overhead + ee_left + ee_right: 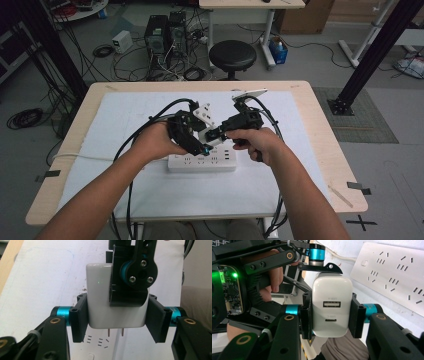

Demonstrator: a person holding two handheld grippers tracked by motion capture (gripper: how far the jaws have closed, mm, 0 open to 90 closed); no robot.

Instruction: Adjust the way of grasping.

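I am working at a big table (320,135) with a white cloth (125,115) on it. On the cloth lies a long white power strip (202,162), with its long side running from left to right in front of me. Both my hands are just above it, close together. My left gripper (117,319) is pinching a small white charger (100,300) by its two sides. My right gripper (329,316) is pinching the same charger (332,307) too, from the other end, so both grippers hold it at once. In the right gripper view I can see the two little ports on the charger's face pointing at me. In the left gripper view I can see its two metal prongs (115,332) sticking out toward the power strip (100,350). The prongs hang just above the slots (98,342) and do not touch them. The strip is right under the charger, so I think the next move is to push the prongs straight in. They seem a little off to the side of the slots, so I would line them up first.
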